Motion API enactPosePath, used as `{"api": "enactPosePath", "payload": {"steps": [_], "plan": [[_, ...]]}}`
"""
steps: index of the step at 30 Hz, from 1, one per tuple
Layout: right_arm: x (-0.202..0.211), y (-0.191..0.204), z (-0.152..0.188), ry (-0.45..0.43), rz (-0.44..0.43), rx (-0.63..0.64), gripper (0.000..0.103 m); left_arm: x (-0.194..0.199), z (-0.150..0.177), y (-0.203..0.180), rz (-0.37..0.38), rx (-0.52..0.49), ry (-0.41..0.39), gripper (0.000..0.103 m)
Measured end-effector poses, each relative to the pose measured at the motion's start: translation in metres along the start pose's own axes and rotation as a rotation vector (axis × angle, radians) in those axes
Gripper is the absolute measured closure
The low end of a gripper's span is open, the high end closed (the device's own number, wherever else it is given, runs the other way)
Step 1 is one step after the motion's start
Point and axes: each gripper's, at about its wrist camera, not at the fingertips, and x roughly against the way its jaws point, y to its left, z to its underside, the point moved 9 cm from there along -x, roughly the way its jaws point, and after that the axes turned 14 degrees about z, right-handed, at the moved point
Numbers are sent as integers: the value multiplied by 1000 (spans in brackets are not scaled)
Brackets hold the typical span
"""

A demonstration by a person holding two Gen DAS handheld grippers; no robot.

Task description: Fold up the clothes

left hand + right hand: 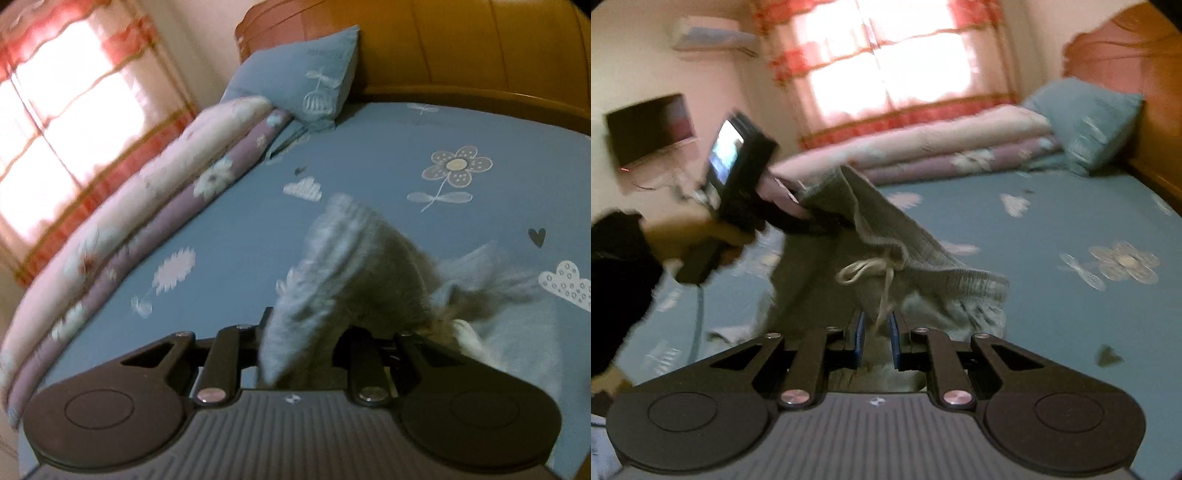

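Note:
Grey knit pants (923, 266) with an elastic waistband and a pale drawstring (864, 269) hang stretched between both grippers above the blue bed sheet (1052, 332). In the right wrist view my right gripper (876, 332) has its blue pads (859, 332) close together with a bunch of the waistband between them. My left gripper (827, 221) holds the other end of the waistband, higher and to the left, carried by a hand (701, 236) in a dark sleeve. In the left wrist view the pants (332, 277) cover my left gripper (303, 328) and hide its fingertips.
Folded pink and purple quilts (155, 199) lie along the bed's far side by a curtained window (886, 66). A blue pillow (306, 77) leans on the wooden headboard (461, 48). A screen (650, 129) and an air conditioner (713, 37) hang on the wall.

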Motion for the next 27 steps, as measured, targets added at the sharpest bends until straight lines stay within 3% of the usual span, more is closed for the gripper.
{"api": "enactPosePath", "payload": {"steps": [3,5,6,10,13,18,23,25,27], "plan": [[-15,-32,23,46,43,-61,73,3,-6,-14,-32,-79,-40,84],[-29,-55,40,75,67,-116,47,12,-3,-20,-30,-87,-60,84],[-37,-66,47,87,70,-160,44,18,-1,-22,-25,-81,-70,84],[-74,-92,65,143,5,-316,43,53,9,-32,-16,-69,-126,85],[-92,-97,69,145,-53,-387,36,85,18,-43,-12,-83,-162,85],[-115,-82,56,104,-170,-357,25,128,33,-59,0,-98,-185,85],[-146,-61,26,73,-284,-285,22,151,45,-62,9,-76,-185,85],[-147,-50,20,62,-354,-263,34,154,49,-58,7,-61,-181,85],[-142,-41,16,42,-408,-239,98,153,53,-51,-17,-53,-166,85]]}}
